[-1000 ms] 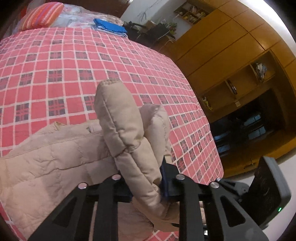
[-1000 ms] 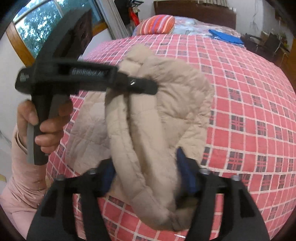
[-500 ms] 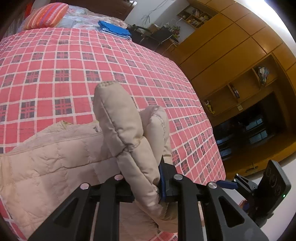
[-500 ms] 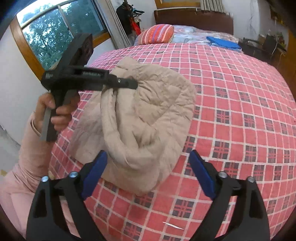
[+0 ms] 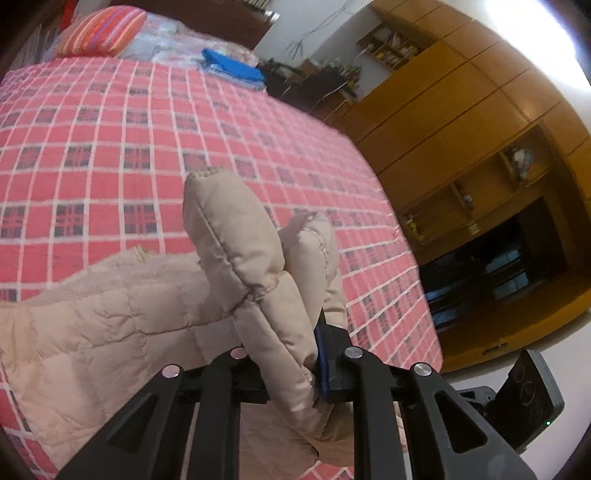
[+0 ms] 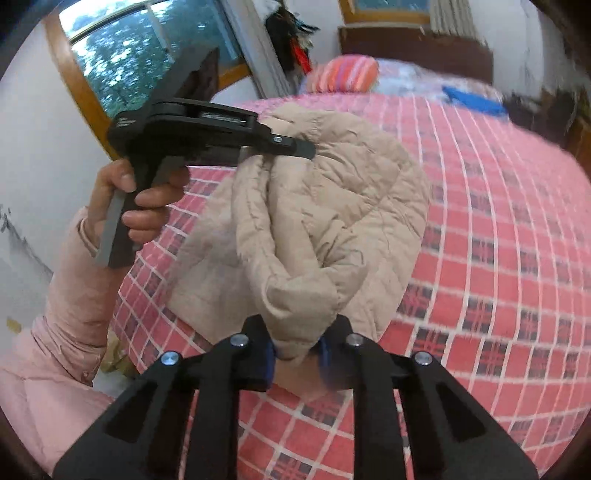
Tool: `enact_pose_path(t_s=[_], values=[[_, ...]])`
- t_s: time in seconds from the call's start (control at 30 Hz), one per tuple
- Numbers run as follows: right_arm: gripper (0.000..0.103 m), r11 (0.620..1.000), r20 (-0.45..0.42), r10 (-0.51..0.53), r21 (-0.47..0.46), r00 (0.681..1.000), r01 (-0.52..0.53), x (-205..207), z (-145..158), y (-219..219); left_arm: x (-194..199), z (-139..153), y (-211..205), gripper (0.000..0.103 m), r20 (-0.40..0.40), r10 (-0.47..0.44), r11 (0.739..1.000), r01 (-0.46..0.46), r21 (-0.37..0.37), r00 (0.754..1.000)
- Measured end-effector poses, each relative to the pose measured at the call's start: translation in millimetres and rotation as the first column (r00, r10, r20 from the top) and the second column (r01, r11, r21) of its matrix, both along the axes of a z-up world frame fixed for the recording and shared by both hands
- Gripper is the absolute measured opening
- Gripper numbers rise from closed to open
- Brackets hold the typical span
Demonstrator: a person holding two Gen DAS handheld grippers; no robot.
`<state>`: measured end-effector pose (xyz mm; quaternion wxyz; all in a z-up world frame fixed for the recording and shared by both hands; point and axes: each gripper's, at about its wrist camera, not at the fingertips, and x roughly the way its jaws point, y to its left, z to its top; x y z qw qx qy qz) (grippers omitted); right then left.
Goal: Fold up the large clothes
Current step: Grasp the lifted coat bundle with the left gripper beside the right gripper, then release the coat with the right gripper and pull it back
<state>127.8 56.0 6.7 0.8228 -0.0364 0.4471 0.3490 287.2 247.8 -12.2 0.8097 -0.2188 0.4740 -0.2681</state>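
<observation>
While the beige quilted puffer jacket (image 6: pixel 332 206) hangs bunched above the near-left part of the bed, both tongs have hold of it. Its lower part drapes down onto the red checked bedspread (image 6: pixel 498 258), and in the left wrist view the rest of the padded fabric (image 5: pixel 92 332) spreads out to the left over the same cover.

Left tongs (image 5: pixel 291 369) now: clamped tight on a thick folded roll of the jacket, the padded lobe standing up between the black fingers, a blue pad (image 5: pixel 323 358) pressed into its right side. From the right wrist camera those left tongs (image 6: pixel 295 147) come in from the left, biting the top edge of the bundle, gripped by a hand (image 6: pixel 136 206) in a pink sleeve (image 6: pixel 70 295).

Right tongs (image 6: pixel 297 349): closed on a gathered corner of the jacket at the bottom of the bundle, fabric squeezed between the two blue-padded fingers. So the garment is pinched high on the left and low at the near edge, creased and folded in between.

Further out, at the far end of the bed, lies an orange-and-pink striped pillow (image 5: pixel 99 31), with a folded blue cloth (image 5: pixel 232 68) to its right. Right of the bed stands a tall honey-coloured wooden wardrobe (image 5: pixel 461 122) with open shelves. On the left of the right wrist view, a wood-framed window (image 6: pixel 147 62) shows green trees outside.
</observation>
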Motion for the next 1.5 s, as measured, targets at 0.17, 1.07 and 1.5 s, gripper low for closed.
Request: enact_pose_path(t_s=[0.17, 1.07, 1.5], values=[[0.017, 0.996, 0.083, 0.084, -0.012, 0.993, -0.083, -11, 27, 36, -19, 37, 40, 0.016, 0.083, 0.027, 0.999, -0.025, -0.02, 0.996], [0.026, 0.942, -0.121, 0.269, -0.175, 0.955, -0.288, -12, -94, 226, -35, -108, 198, 0.017, -0.034, 0.161, 0.987, -0.161, 0.023, 0.986], [0.051, 0.958, -0.205, 0.285, 0.031, 0.936, -0.284, 0, -53, 186, -62, -91, 216, 0.057, -0.02, 0.223, 0.975, -0.224, -0.014, 0.975]])
